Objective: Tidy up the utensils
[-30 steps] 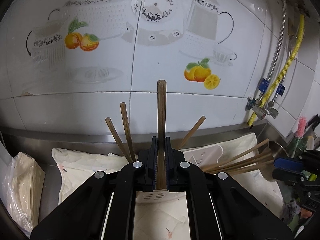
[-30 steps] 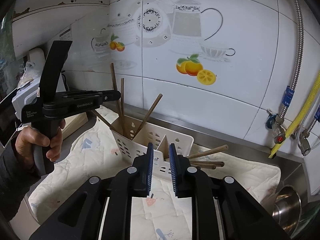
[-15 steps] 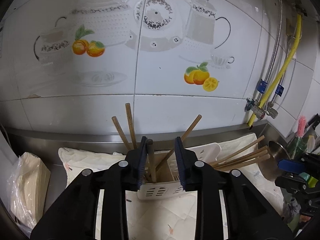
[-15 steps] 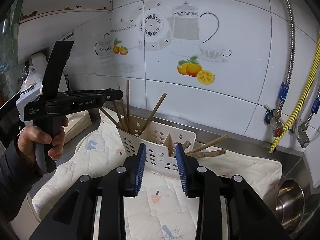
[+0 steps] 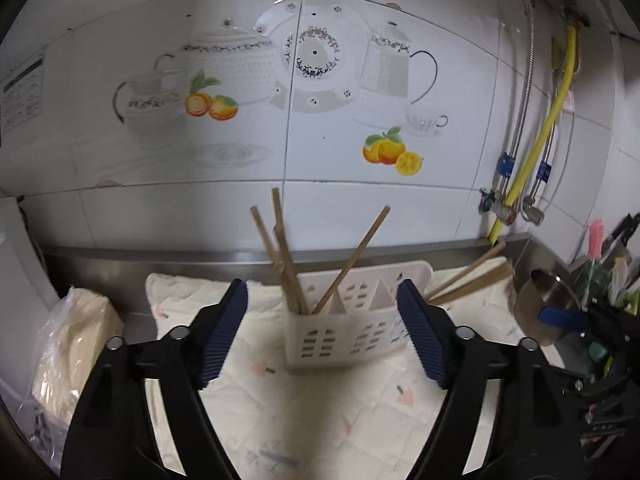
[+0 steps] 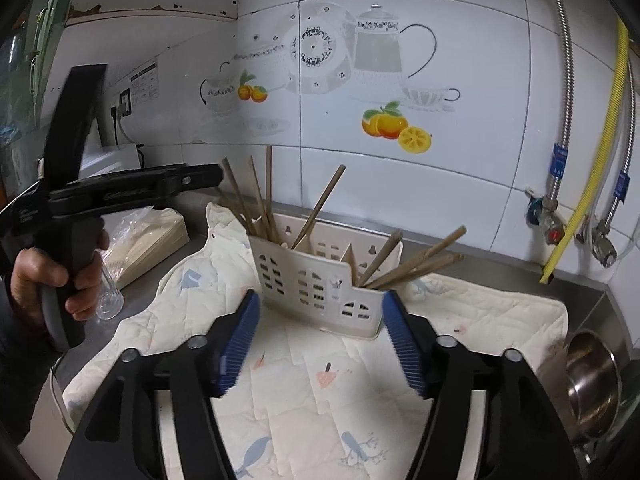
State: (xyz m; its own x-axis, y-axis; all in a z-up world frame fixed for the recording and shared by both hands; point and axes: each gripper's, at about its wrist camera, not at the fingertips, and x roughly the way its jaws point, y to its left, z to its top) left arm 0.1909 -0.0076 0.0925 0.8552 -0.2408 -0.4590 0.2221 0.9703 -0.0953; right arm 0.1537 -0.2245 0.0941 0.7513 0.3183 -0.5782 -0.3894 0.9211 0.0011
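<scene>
Whereas a second ago a single chopstick was pinched upright between the pressed-together pads of the left gripper point(image 5: 322, 334), that grip has since been let go: the jaws are now spread wide and are opening further, with nothing between them. The released chopstick is now seen standing among the chopsticks point(image 5: 286, 254) in the left compartment of the white holder point(image 5: 344, 336), where three sticks leaned before and four can now be counted, one tilted to the right. Half a second ago the stick was already lowered into that compartment with the jaws partly parted. The left gripper has also been drawn back from the holder, so that more of the quilted cloth point(image 5: 304, 412) is shown beneath it.

The right gripper point(image 6: 320, 344), nearly closed and empty a second ago, is likewise spread and opening, and nothing is held in it. From its view, the holder point(image 6: 320, 284) is seen just ahead of the jaws on the cloth point(image 6: 492, 312). A second bundle of chopsticks point(image 6: 416, 258) is seen leaning to the right out of the right compartment, unchanged from before. The left gripper point(image 6: 120, 188) is seen at the left of this view, held by a hand point(image 6: 48, 276), its tip near the tops of the upright sticks. A steel bowl point(image 6: 592, 384) stays at the right edge.
</scene>
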